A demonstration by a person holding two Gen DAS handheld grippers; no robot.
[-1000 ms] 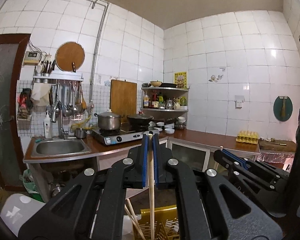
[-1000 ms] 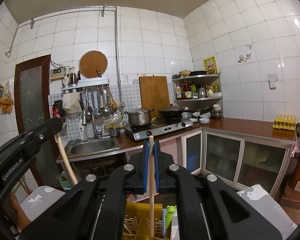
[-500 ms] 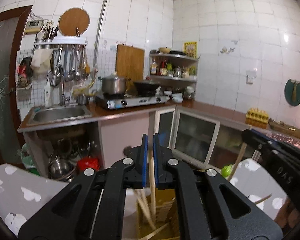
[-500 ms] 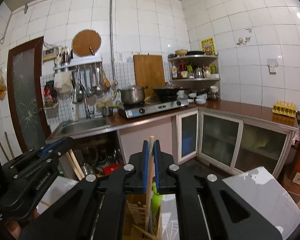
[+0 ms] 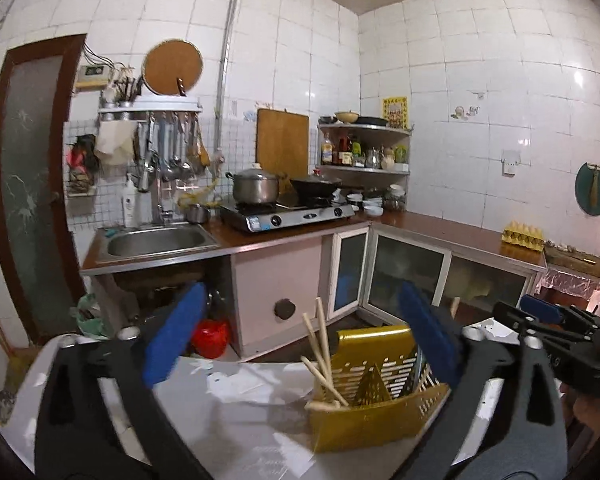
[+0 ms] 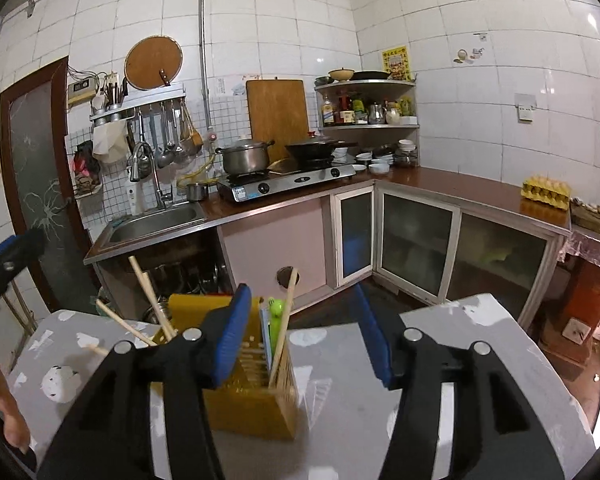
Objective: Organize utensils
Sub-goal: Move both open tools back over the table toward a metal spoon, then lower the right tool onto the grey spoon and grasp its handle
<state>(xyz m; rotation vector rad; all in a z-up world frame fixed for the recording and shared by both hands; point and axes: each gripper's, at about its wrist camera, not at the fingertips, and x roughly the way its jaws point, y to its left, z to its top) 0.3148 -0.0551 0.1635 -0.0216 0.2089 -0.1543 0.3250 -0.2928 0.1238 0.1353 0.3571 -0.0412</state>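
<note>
Both the left gripper (image 5: pixel 300 350) and right gripper (image 6: pixel 304 334) gape, holding nothing. Chopsticks (image 5: pixel 320 350) stand tips-down in the yellow holder (image 5: pixel 374 420), leaning left; one (image 6: pixel 283 326) tilts right.

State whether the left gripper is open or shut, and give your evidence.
Open. The left gripper has its blue pads spread wide apart with nothing between them; chopsticks stand in the yellow holder.

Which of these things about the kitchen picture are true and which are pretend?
1. Both grippers are open. True: left gripper, right gripper.
2. Chopsticks stand in the yellow holder. True.
3. The right gripper holds a chopstick. False: it holds nothing.
4. The yellow holder sits in the sink. False: it is on the grey table.
5. A pot sits on the stove. True.
</note>
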